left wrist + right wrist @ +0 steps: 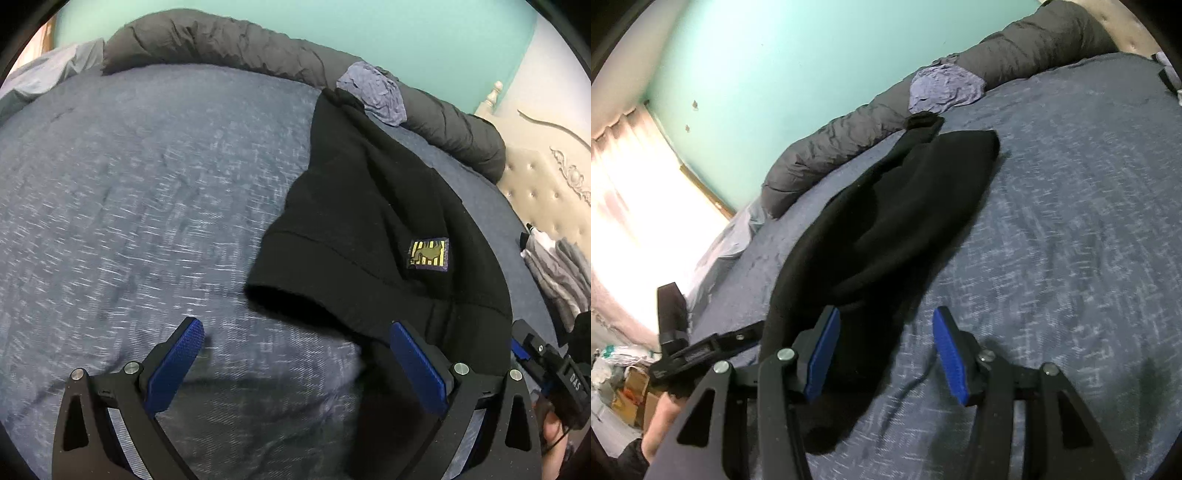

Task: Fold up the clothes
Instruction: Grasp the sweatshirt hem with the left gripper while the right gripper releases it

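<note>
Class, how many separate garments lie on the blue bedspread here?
2: a black garment spread near the claws, and a crumpled lilac garment beyond it against the grey rolled duvet. Others may be hidden.

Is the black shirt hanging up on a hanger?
No, the black shirt lies spread flat on the blue bedspread, with no hanger anywhere around it.
</note>
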`<state>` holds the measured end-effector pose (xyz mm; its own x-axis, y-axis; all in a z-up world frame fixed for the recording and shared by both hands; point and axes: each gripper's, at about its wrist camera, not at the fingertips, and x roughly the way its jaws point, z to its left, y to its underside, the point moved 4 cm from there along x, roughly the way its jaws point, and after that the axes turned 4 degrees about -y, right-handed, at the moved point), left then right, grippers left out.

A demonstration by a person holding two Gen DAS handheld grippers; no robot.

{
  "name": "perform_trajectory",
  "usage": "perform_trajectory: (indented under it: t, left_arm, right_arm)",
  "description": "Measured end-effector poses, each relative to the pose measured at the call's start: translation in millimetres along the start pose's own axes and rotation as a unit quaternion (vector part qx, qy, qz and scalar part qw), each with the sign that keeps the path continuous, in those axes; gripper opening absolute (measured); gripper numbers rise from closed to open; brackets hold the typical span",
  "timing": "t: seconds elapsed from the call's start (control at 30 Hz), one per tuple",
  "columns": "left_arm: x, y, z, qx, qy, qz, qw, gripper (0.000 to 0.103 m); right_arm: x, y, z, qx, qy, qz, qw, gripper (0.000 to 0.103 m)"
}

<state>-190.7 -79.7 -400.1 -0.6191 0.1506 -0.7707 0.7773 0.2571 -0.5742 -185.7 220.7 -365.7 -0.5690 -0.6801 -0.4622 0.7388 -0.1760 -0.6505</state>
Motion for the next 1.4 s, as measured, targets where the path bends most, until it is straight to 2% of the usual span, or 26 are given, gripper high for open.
perform_trajectory:
  t: [0.13, 0.3, 0.57, 0.83, 0.93, 1.0, 1.27, 1.33, 1.37, 1.4]
  left_arm:
    - [5, -2, -4, -0.008, 0.012, 0.003, 0.9999, 0.103]
    - [14, -7, -6, -0.013, 0.000, 0.004, 0.9999, 0.103]
    - [25, -9, -2, -0.040, 0.011, 0.013, 0.9991, 0.102]
    - [16, -9, -13, -0.027, 0.036, -0.003, 0.9990, 0.097]
    - [15, -10, -12, -0.030, 0.042, -0.002, 0.9987, 0.093]
    - [11, -10, -13, -0.024, 0.044, -0.006, 0.9987, 0.087]
    - [-9, -4, -17, -0.009, 0.053, -0.012, 0.9985, 0.080]
    - [-4, -4, -17, -0.010, 0.056, -0.007, 0.9983, 0.072]
    - [-1, -5, -18, -0.012, 0.057, -0.004, 0.9983, 0.062]
    - [2, -5, -17, -0.014, 0.060, -0.001, 0.9981, 0.056]
  right_arm:
    - [4, 1, 4, -0.021, -0.007, 0.007, 1.000, 0.053]
    - [7, 2, -2, -0.003, -0.009, 0.007, 1.000, 0.053]
    - [8, 0, -5, 0.009, -0.011, 0.004, 1.000, 0.053]
    - [9, 1, -6, 0.013, -0.007, 0.006, 1.000, 0.054]
    - [9, 1, -6, 0.015, -0.007, 0.006, 1.000, 0.054]
    - [10, 1, -7, 0.017, -0.006, 0.007, 1.000, 0.054]
    - [12, 1, -7, 0.019, -0.008, 0.008, 1.000, 0.054]
    - [12, 1, -7, 0.020, -0.008, 0.008, 1.000, 0.054]
    - [12, 1, -7, 0.021, -0.008, 0.008, 1.000, 0.054]
    - [12, 2, -6, 0.020, -0.008, 0.008, 1.000, 0.054]
